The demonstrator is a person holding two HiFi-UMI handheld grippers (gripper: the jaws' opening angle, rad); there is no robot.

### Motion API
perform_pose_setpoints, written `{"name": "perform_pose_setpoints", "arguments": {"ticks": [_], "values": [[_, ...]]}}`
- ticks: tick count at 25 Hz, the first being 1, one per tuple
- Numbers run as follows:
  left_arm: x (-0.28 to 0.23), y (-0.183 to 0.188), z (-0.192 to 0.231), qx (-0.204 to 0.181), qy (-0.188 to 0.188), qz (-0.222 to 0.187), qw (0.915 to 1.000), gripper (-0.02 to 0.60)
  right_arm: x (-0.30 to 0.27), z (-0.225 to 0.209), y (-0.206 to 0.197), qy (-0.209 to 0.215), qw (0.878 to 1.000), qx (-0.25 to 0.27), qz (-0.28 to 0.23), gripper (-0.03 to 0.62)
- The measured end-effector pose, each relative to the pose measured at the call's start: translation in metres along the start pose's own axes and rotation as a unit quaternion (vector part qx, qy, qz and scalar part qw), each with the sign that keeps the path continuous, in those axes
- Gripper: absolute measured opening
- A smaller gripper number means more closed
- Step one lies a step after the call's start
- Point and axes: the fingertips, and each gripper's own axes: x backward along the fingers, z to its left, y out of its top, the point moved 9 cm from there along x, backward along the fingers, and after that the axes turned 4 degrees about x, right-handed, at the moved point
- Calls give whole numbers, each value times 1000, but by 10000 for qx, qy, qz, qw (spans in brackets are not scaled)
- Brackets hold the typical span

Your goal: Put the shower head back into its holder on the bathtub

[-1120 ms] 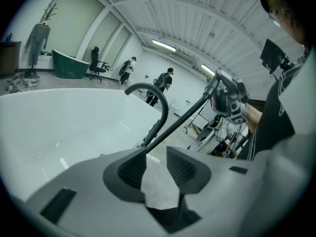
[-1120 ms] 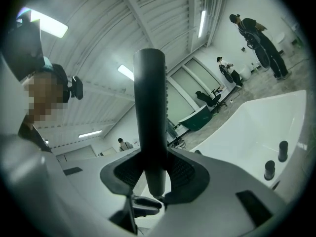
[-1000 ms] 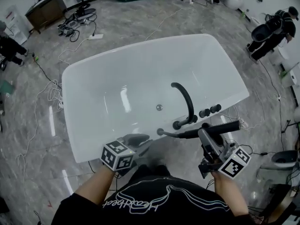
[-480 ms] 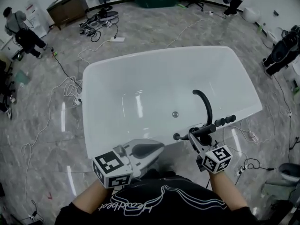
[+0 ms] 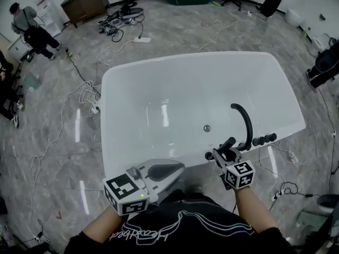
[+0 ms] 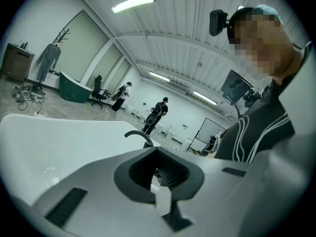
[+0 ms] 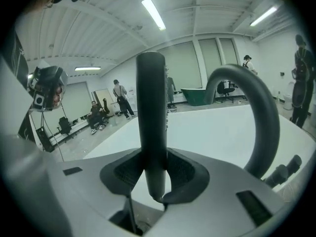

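Observation:
The white bathtub fills the middle of the head view. A black curved faucet and its knobs stand on the near rim. My right gripper is shut on the black stick-shaped shower head, held at the rim just left of the faucet base. In the right gripper view the shower head stands upright between the pads, with the faucet close on its right. My left gripper hangs shut and empty before the tub's near wall; its jaws meet with nothing between them.
Cables trail over the marble floor left of the tub and more lie at the right. People stand far off by a cabinet. The person's torso is close behind my left gripper.
My right gripper has come down and left to the tub rim beside the faucet, and the shower head has turned from lying level to standing up. The left gripper has risen slightly.

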Motion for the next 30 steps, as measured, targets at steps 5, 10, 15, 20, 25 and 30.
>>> {"name": "perform_pose_setpoints", "arguments": {"ticks": [5,10,15,20,25,30], "values": [[2,-4,21,182,140,37,9997,5,-25,-8,-21,-136,9994,-22,325,137],[2,-10,43,322,194,123,9992,5,-44,-12,-47,-205,9975,-12,682,137],[3,-13,56,450,279,186,9984,5,-51,-13,-65,-191,9945,162,1022,137],[2,-20,69,577,365,276,9973,5,-65,-6,-77,-161,9898,512,1317,137],[-3,-27,70,598,361,363,9969,5,-68,-1,-84,-182,9890,564,1357,137],[-6,-36,58,505,364,407,9972,5,-58,3,-79,-144,9930,432,1089,152]]}}
